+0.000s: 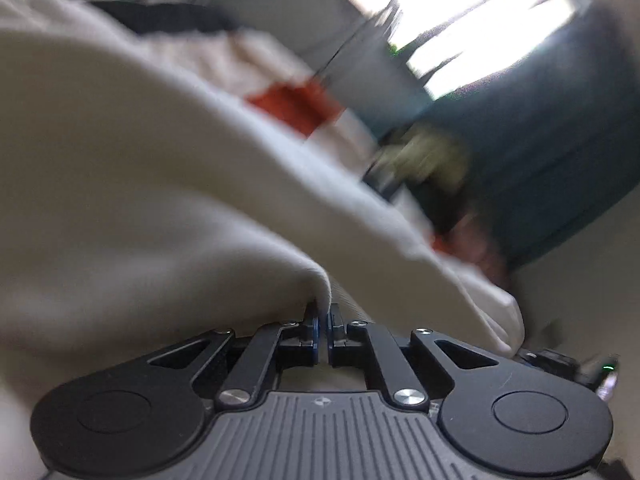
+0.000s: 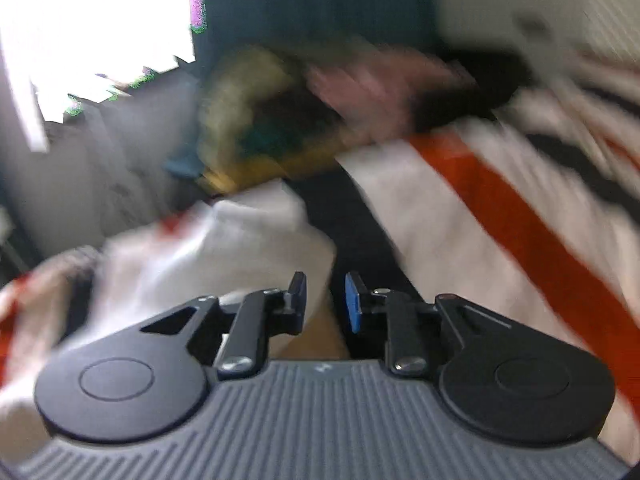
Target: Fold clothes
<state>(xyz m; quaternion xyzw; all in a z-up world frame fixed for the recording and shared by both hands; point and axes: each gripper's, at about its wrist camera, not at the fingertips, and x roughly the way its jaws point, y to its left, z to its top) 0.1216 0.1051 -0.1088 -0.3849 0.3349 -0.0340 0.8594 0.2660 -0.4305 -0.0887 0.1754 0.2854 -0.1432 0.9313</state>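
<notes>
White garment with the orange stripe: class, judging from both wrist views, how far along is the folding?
No finished fold shows. In hand: the left gripper is shut on an edge of the white garment. The right gripper is open, holding nothing, with rumpled cloth beyond it. Left: the folding itself; blur hides finer detail.

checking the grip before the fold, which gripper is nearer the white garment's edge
Left. The left gripper has its jaws closed on a fold of the white garment. The right gripper is open, with white cloth just ahead of its jaws and nothing pinched.
</notes>
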